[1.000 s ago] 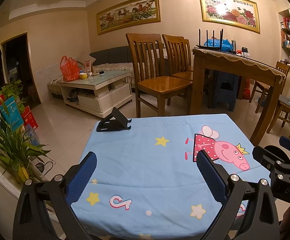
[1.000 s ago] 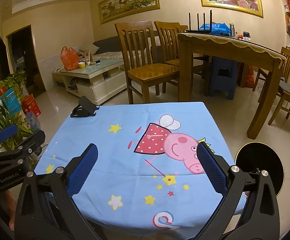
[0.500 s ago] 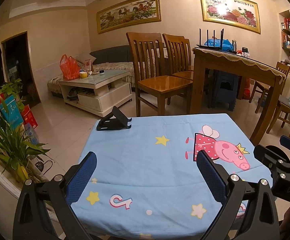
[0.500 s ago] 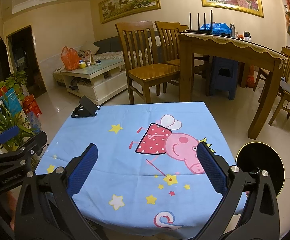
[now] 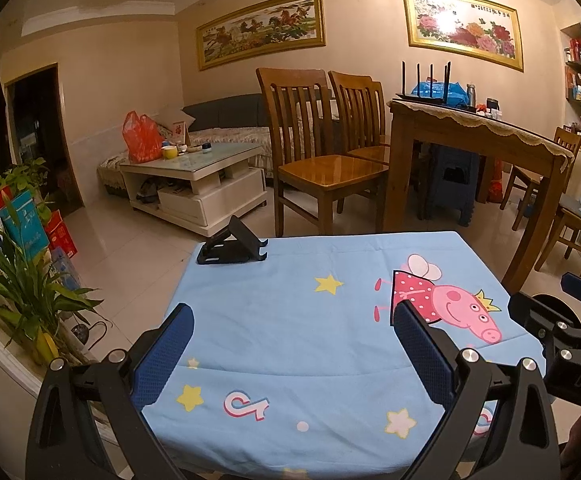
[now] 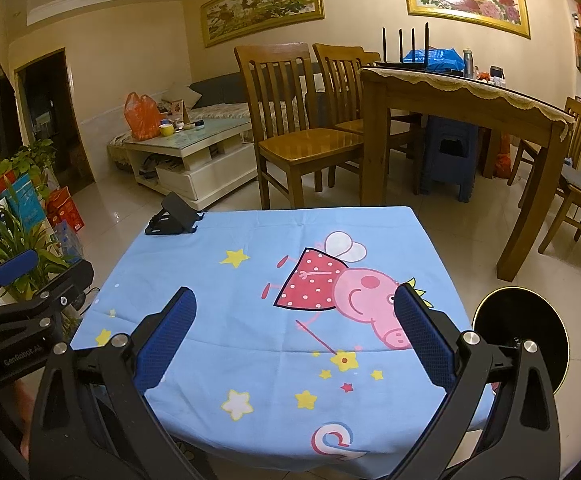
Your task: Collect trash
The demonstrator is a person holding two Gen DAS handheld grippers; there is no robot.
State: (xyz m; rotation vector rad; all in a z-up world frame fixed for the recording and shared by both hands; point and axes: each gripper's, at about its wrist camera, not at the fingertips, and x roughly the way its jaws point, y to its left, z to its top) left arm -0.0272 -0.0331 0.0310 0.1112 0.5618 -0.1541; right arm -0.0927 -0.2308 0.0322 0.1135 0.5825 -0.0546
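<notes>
Your worktop (image 5: 330,340) wears a soft, slightly creased light-blue cotton cloth printed w/ yellow stars and a pink cartoon pig in a red dotted dress (image 6: 342,292). At approx 11 o'clock on the far edge sits a folded black plastic phone stand (image 5: 232,246), angular and matte. Down on the glossy tiled floor at 3 o'clock is a round black bin w/ a gold rim (image 6: 520,334). No trash shows on the cloth.

Your left tool (image 5: 290,354) is spread wide, blue textured rubber pads (image 5: 164,354) gripping nothing, poised over the near edge. Your right tool (image 6: 292,338) is likewise released, empty, touching nothing.
</notes>
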